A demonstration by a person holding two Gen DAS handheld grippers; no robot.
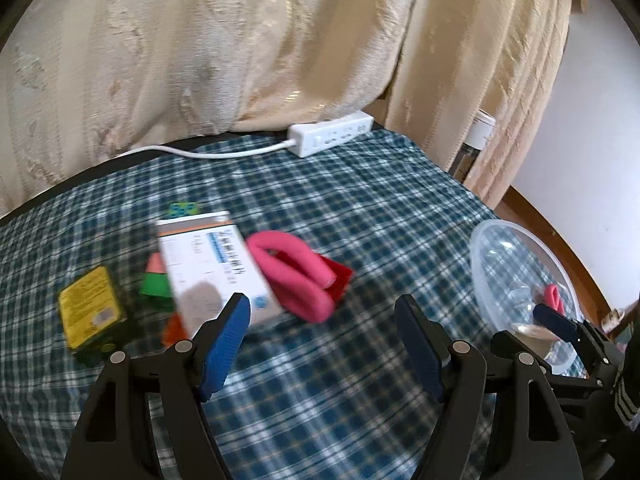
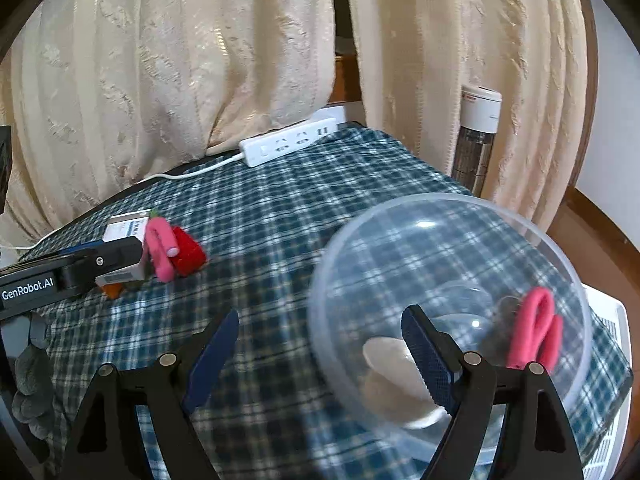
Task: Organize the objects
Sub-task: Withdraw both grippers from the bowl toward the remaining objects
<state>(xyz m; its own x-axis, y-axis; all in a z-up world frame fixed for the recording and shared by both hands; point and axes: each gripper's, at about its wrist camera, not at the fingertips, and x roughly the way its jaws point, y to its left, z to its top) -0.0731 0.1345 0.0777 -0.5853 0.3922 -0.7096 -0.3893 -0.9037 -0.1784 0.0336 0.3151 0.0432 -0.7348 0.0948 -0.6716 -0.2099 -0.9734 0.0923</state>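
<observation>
Sorting is under way: the clear bowl [image 2: 448,320] on the checked cloth [image 1: 340,208] is the collecting point and serves as landmark. Inside it lie a pink loop [image 2: 534,328] and a pale, blurred item that cannot be identified. Well to the left of the bowl sits the remaining cluster: a white box [image 1: 212,268], a second pink loop [image 1: 292,276] touching a red piece [image 1: 340,276], a green piece [image 1: 154,284] and a yellow box [image 1: 90,312]. The left gripper [image 1: 322,320] faces this cluster with its jaws wide apart and empty. The right gripper [image 2: 320,340] hovers at the bowl rim, jaws likewise spread, holding nothing. Judged next step: advance the left gripper, centre one item between the jaws, then close.
</observation>
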